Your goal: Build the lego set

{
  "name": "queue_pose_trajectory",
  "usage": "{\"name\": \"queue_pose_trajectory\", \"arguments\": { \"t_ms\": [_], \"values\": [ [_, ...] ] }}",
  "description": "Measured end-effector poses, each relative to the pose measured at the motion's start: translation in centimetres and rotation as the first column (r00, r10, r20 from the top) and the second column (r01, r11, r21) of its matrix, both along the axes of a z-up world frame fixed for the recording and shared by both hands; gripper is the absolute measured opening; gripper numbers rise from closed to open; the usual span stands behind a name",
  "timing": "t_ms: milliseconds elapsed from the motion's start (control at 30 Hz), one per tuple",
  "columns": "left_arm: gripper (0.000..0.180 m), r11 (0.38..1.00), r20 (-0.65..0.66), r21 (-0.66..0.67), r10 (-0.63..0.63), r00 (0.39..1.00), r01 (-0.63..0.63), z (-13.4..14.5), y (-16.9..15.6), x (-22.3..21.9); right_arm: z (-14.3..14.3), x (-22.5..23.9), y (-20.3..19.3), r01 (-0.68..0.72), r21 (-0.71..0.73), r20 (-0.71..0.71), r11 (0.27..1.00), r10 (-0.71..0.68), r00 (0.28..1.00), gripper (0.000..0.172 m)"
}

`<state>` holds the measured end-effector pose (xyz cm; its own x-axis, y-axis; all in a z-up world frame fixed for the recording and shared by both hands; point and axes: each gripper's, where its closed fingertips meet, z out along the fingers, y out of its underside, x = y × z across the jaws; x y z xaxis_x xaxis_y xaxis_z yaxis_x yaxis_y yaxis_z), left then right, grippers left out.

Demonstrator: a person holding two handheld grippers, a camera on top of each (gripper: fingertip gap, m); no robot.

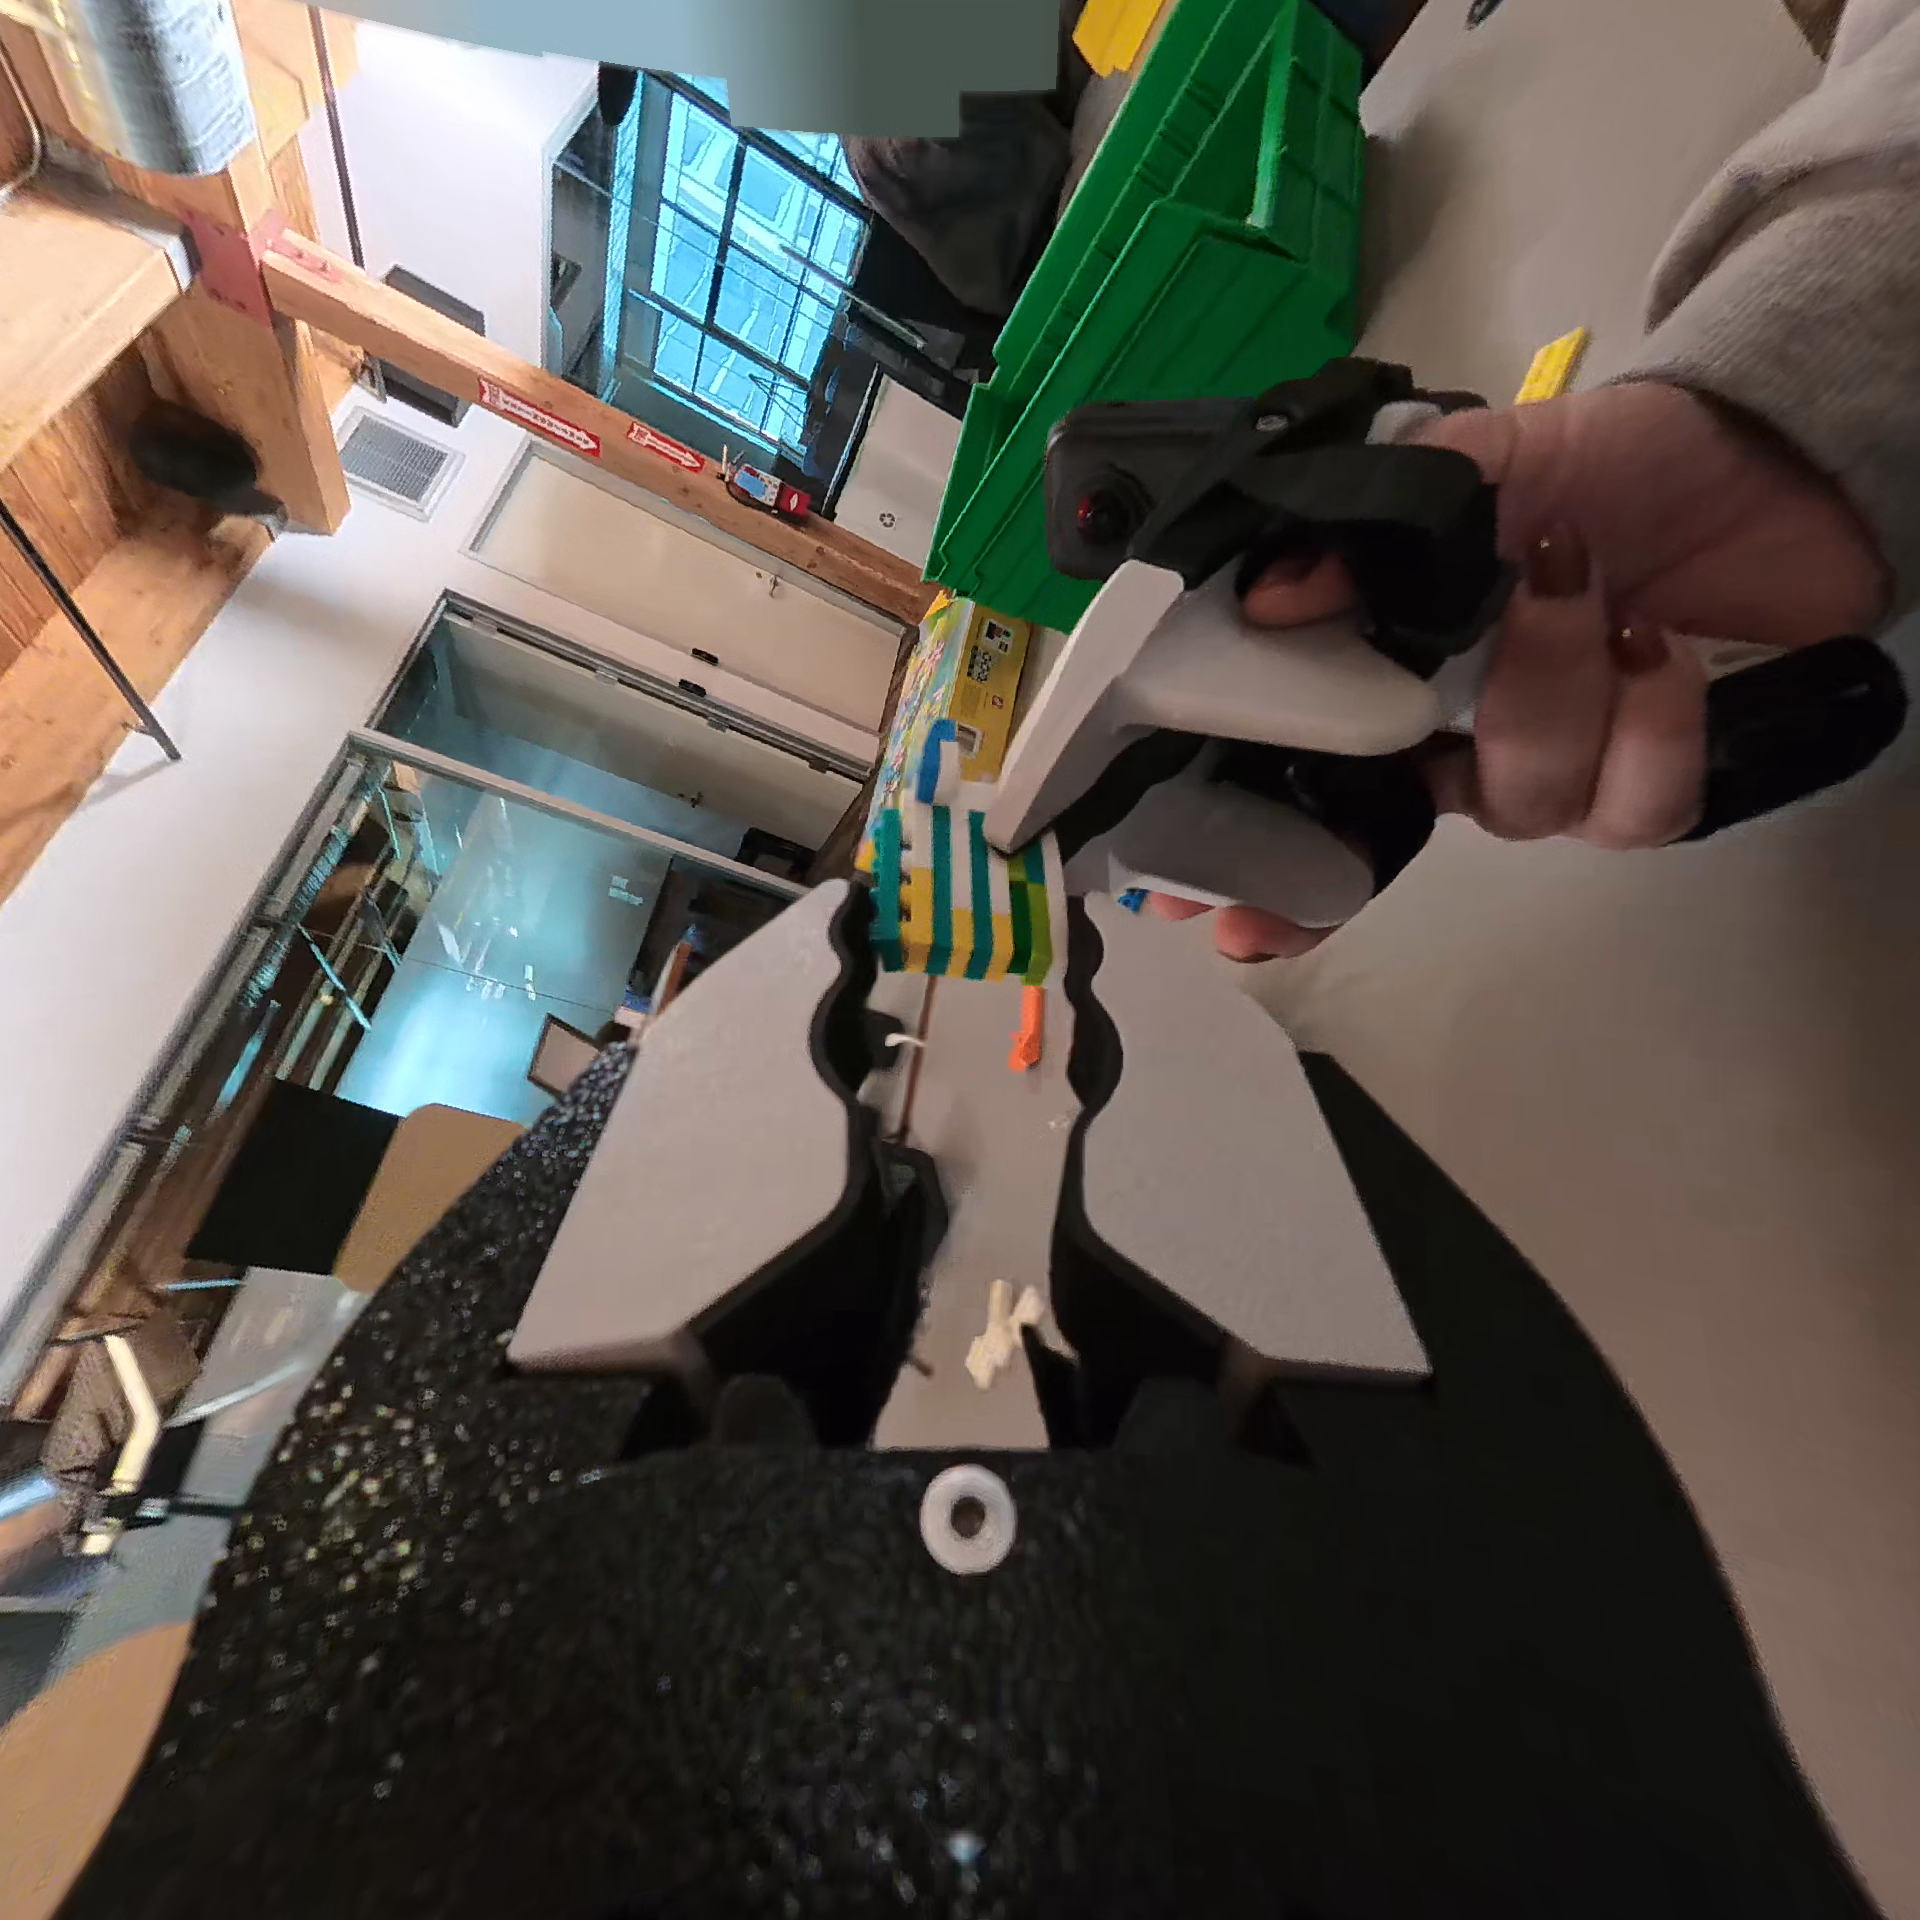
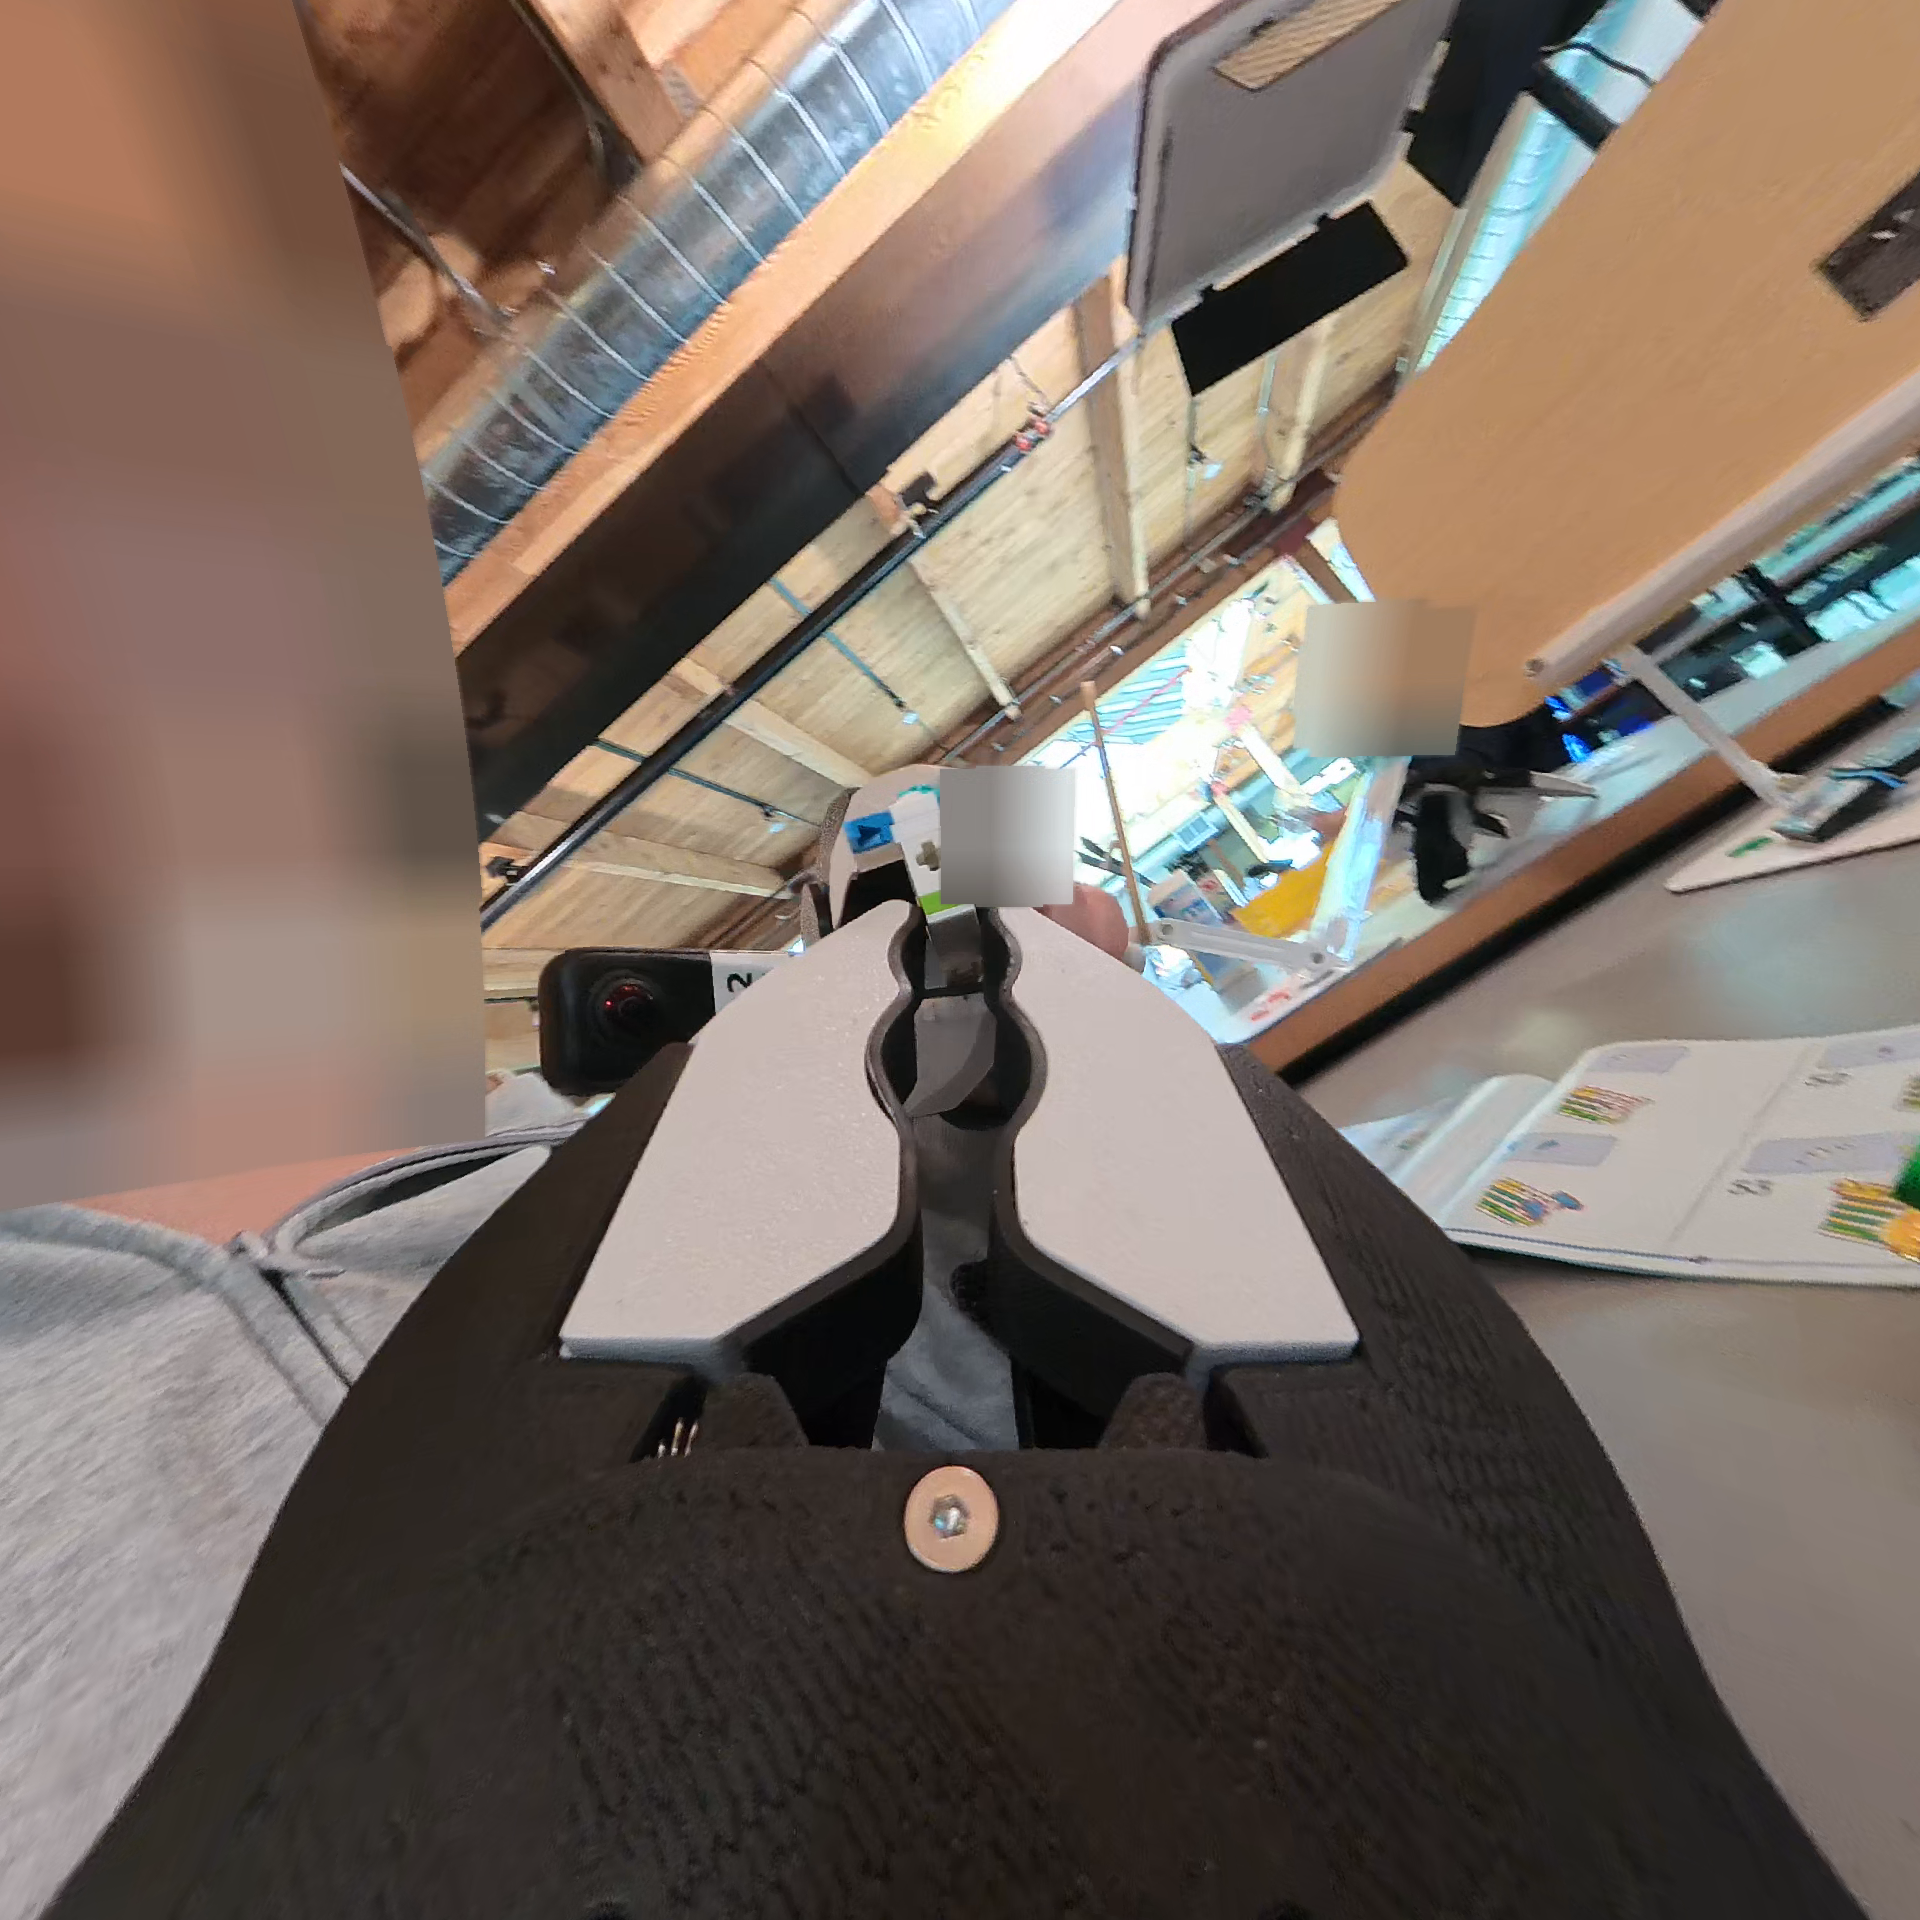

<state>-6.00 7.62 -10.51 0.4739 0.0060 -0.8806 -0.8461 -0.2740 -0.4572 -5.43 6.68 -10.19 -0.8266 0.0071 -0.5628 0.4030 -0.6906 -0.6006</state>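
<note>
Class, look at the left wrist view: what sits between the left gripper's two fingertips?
In the left wrist view, a striped brick model in teal, yellow, white and green sits between the left gripper's fingertips; the right gripper meets it from the side.

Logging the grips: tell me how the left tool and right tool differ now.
The left tool stands wide, spanning the striped brick build; the right tool is nearly shut on a thin pale plate. The left points along the table; the right tilts up toward the ceiling beams. Both have grey fingers with wavy black pads.
</note>
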Motion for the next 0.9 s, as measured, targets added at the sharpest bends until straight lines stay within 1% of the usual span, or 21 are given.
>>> {"name": "queue_pose_trajectory", "arguments": {
  "t_ms": [100,167,267,333,367,433,500,567,633,700,767,833,900],
  "values": [
    [0.036,0.999,0.126,0.041,-0.009,0.992,0.003,-0.1,0.2,-0.5,-0.1,-0.5,0.2,0.053,0.044,0.005,0.998,-0.053,0.999,0.008],
    [0.036,0.997,0.227,0.076,-0.025,0.974,0.008,0.1,0.1,-0.8,-0.1,-0.6,0.5,0.110,0.087,-0.031,0.990,-0.107,0.994,0.012],
    [0.036,0.990,0.368,0.130,-0.094,0.925,0.049,0.3,-0.2,-1.1,-0.3,-0.8,1.3,0.205,0.174,-0.101,0.963,-0.190,0.977,0.027],
    [0.036,0.985,0.447,0.147,-0.146,0.882,0.089,0.1,-0.4,-1.0,-0.5,-1.1,2.1,0.310,0.280,-0.211,0.909,-0.257,0.943,0.039],
    [0.036,0.982,0.480,0.153,-0.170,0.861,0.109,0.0,-0.5,-0.9,-0.4,-1.0,2.5,0.369,0.340,-0.296,0.865,-0.274,0.915,0.042],
    [0.036,0.977,0.522,0.157,-0.205,0.828,0.143,-0.4,-0.6,-0.7,-0.3,-0.8,2.7,0.489,0.467,-0.481,0.736,-0.252,0.840,0.047],
    [0.036,0.977,0.539,0.145,-0.213,0.815,0.160,-0.9,-0.5,-0.5,-0.1,-0.4,2.3,0.577,0.558,-0.626,0.596,-0.154,0.764,0.047],
    [0.036,0.977,0.549,0.125,-0.213,0.808,0.172,-1.4,-0.3,-0.3,0.0,-0.2,1.6,0.623,0.613,-0.698,0.486,-0.035,0.715,0.047],
    [0.036,0.978,0.559,0.104,-0.209,0.802,0.183,-2.0,0.0,-0.1,-0.4,-0.2,1.1,0.648,0.654,-0.724,0.390,0.075,0.686,0.047],
    [0.036,0.978,0.564,0.082,-0.204,0.800,0.191,-2.6,0.1,0.1,-1.4,-0.5,0.8,0.666,0.694,-0.717,0.274,0.175,0.675,0.047],
    [0.036,0.979,0.564,0.063,-0.194,0.803,0.192,-3.0,0.2,0.2,-2.3,-0.8,0.6,0.690,0.704,-0.707,0.166,0.255,0.660,0.047],
    [0.036,0.981,0.563,0.054,-0.186,0.806,0.188,-3.2,0.3,0.2,-2.9,-1.0,0.5,0.710,0.699,-0.696,0.089,0.317,0.645,0.047],
    [0.036,0.983,0.556,0.048,-0.176,0.812,0.179,-3.4,0.4,0.2,-3.5,-1.1,0.4,0.719,0.694,-0.678,0.033,0.365,0.637,0.047]
  ]
}}
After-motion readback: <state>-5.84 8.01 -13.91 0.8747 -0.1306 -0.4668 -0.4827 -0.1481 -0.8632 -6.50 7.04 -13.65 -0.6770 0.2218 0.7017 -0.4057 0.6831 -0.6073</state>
